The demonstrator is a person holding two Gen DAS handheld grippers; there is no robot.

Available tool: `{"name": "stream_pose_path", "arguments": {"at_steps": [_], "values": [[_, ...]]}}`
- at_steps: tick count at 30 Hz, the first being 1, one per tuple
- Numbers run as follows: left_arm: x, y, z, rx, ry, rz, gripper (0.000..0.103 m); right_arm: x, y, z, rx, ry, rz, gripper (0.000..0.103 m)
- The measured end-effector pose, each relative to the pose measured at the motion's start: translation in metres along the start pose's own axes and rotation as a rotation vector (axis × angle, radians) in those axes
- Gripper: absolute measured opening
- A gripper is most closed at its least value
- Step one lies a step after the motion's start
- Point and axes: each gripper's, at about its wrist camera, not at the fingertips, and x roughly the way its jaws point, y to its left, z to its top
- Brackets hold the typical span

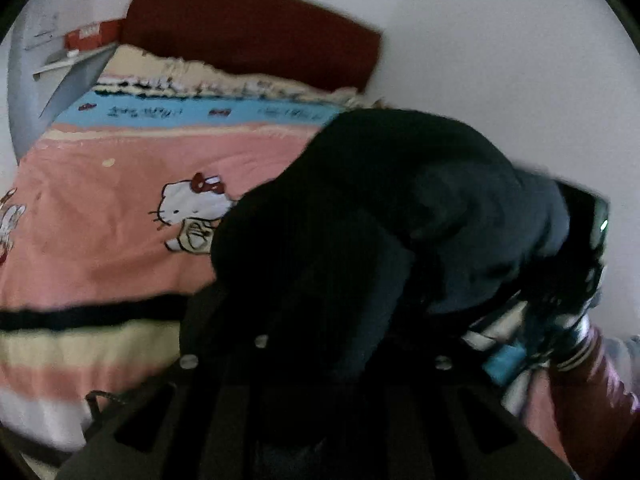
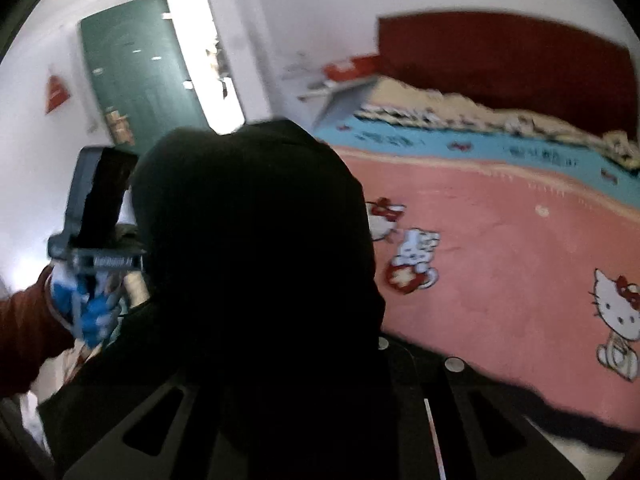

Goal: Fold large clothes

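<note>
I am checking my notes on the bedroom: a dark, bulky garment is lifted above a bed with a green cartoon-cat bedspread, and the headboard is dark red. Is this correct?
One detail is wrong. The cartoon-cat bedspread is pink with a blue band, not green, as the left wrist view shows. The dark, bulky garment is lifted above the bed, and the headboard is dark red.

Dim, motion-blurred fisheye views; daylight from the doorway (image 2: 208,52), dark vignetted corners

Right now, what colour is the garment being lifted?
Black garment, plain with no pattern; the right wrist view shows it best.
</note>
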Motion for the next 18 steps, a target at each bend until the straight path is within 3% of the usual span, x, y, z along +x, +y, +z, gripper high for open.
{"name": "stream_pose_path", "arguments": {"at_steps": [5,9,13,18], "values": [[-0.075,-0.033,-0.075,-0.003,-0.024,-0.038,0.009,-0.072,0.087,-0.052,-0.036,-0.043,0.016,0.012],[-0.100,-0.048,-0.133,0.005,0.021,-0.029,0.009,-0.090,0.133,-0.100,-0.050,0.028,-0.019,0.012],[-0.100,-0.061,-0.176,0.035,0.072,0.003,0.008,-0.092,0.149,-0.139,-0.021,0.074,-0.033,0.012],[-0.102,-0.077,-0.213,0.071,0.079,-0.001,0.008,-0.090,0.155,-0.182,0.022,0.096,-0.022,0.012]]}}
